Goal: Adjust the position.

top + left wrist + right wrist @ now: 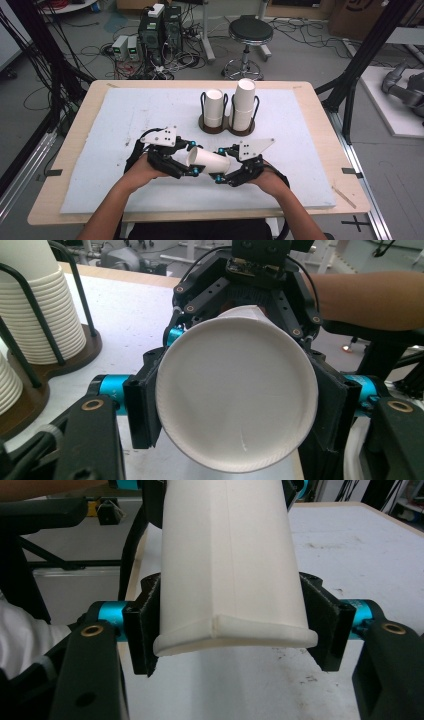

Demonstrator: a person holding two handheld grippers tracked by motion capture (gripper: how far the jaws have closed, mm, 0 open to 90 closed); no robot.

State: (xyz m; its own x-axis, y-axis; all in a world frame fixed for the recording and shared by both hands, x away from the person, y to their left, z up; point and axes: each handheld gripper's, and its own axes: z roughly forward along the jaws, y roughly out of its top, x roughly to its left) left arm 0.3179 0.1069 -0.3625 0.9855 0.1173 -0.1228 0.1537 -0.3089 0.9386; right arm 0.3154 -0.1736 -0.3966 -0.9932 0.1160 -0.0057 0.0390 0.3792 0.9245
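Note:
A white paper cup (207, 161) hangs level above the front middle of the white board, gripped at both ends. My left gripper (192, 159) is shut on its wide end. In the left gripper view the cup's round end (235, 400) faces the camera, with a black pad pressing on each side of it. My right gripper (222, 167) is shut on the narrower end. In the right gripper view the cup's wall (230, 555) runs away from the camera, its near edge pinched between the two pads. In the left gripper view the right gripper (250, 295) sits just behind the cup.
A dark wire holder (227, 127) at the back middle of the board carries two stacks of white cups (245, 102), the right one taller. White foam board (125, 120) covers the wooden table. A stool (250, 32) and computers stand on the floor beyond.

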